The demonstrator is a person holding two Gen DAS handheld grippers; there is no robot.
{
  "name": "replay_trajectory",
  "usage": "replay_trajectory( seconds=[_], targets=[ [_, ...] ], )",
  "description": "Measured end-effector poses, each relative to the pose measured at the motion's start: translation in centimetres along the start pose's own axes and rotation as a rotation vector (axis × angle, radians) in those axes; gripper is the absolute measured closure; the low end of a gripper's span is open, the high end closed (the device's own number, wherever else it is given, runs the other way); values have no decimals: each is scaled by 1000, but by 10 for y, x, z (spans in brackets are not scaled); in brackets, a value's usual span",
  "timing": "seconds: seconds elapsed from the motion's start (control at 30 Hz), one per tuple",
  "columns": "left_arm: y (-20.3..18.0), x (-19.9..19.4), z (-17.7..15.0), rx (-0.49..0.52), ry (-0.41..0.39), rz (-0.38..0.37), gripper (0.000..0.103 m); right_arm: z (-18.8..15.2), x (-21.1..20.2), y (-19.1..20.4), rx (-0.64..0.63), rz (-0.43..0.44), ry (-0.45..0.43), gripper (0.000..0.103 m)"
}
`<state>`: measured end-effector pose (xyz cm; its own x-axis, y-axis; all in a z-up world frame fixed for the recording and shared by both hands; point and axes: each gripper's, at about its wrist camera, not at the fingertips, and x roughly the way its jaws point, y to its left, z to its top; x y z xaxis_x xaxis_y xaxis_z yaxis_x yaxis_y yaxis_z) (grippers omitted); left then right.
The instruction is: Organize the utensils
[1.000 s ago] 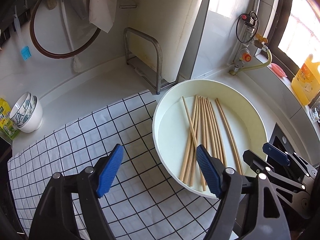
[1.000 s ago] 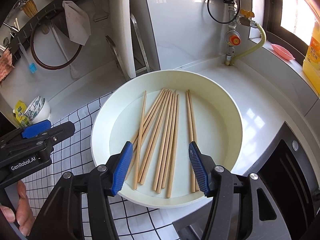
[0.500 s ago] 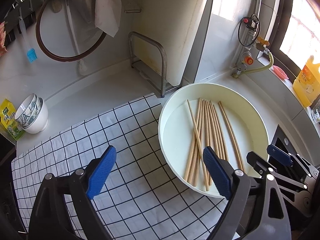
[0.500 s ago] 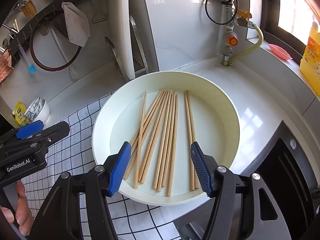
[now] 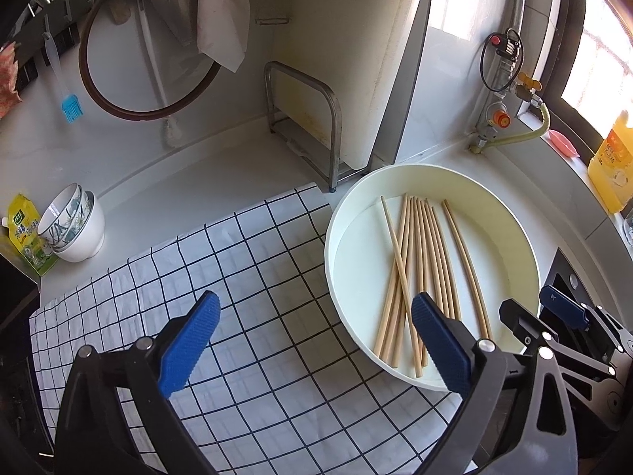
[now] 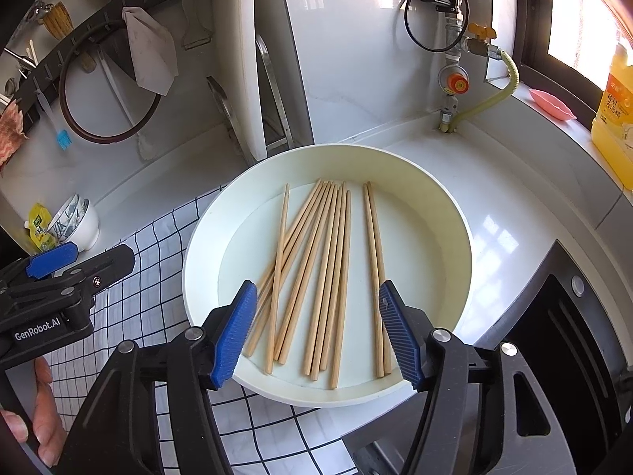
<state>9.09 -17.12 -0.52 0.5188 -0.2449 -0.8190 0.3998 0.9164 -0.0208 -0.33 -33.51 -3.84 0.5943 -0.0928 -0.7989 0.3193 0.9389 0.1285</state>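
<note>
The chopsticks (image 6: 324, 273) are seen lying loose in the shallow white basin (image 6: 447, 221), directly ahead of and just below the right tool (image 6: 318, 332), whose blue pads are spread wide and clasp nothing. Most sticks are fanned in one bundle ahead of the gap between the pads; one stick is laid askew across the bundle toward the left pad, and a pair is set slightly apart ahead of the right pad. The left tool (image 5: 312, 336) is likewise held wide open and empty, poised over the checked cloth (image 5: 205, 277) on the surface, with the basin off to its right and its right pad overlapping the near rim in the left wrist view. Whether the sticks are yet to be gathered or have just been laid down cannot be settled from this scene. If a pick is intended, it is judged that the pads should be lowered square across the sticks near their nearer ends, so that a pair is pinched side by side rather than crossed; the thin round sticks are likely to roll or scissor if caught off-centre. The separate pair ahead of the right pad is judged the easiest to take cleanly, and the basin wall should be cleared on the way down.
</note>
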Motion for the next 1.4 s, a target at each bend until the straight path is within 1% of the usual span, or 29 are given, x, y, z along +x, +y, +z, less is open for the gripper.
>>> replay_trajectory(
  seconds=[0.7,1.4],
  targets=[
    [1,1,-1,11,8,13,7,0,0,2,-1,-3,-1,41],
    [4,2,0,-1,19,16,7,0,1,3,-4,-3,1,41]
  ],
)
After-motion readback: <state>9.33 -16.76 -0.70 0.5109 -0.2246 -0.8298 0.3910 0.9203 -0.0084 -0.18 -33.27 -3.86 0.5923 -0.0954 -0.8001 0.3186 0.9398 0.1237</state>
